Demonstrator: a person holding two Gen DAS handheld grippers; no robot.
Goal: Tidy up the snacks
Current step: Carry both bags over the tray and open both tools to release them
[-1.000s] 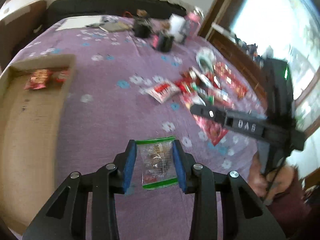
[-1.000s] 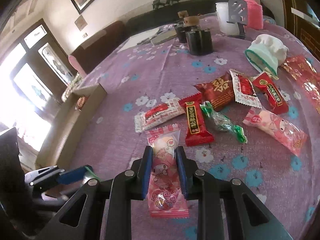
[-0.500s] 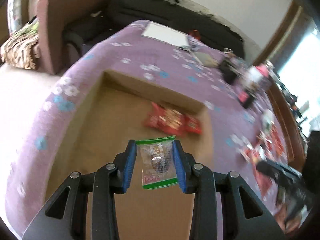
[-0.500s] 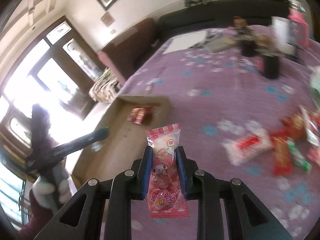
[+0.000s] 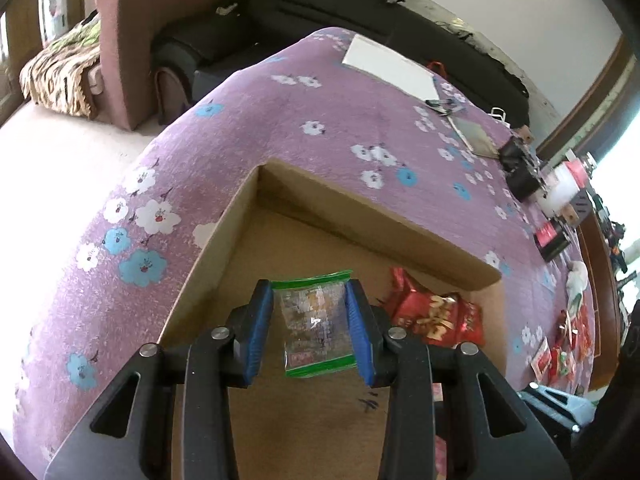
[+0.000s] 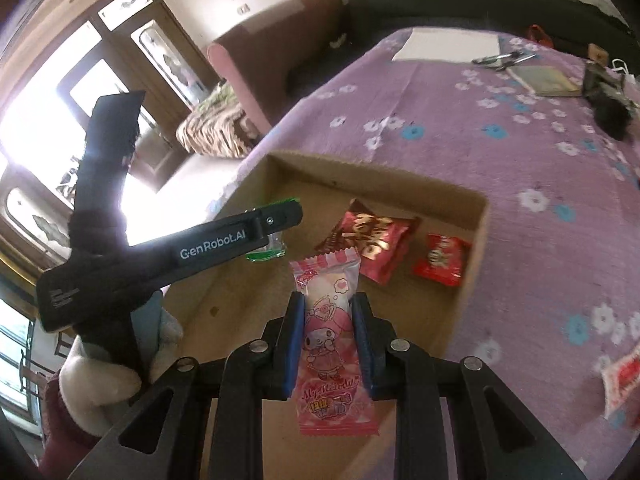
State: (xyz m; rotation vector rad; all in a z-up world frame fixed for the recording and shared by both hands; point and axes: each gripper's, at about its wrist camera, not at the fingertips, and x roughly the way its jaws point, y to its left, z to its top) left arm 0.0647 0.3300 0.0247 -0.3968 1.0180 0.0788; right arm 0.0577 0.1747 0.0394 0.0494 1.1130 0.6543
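My left gripper is shut on a clear snack packet with green edges and holds it above the floor of an open cardboard box. My right gripper is shut on a pink cartoon candy packet, over the same box. Two red snack packets lie in the box's far right corner; they also show in the left wrist view. The left gripper shows in the right wrist view, to the left above the box.
The box sits on a purple flowered tablecloth. More loose snacks lie on the table at the right. A white sheet, a booklet and dark containers stand at the far end. A sofa is behind.
Both grippers have swung left from the pile of snacks to over the cardboard box, each still holding its packet. The box now fills the lower view.
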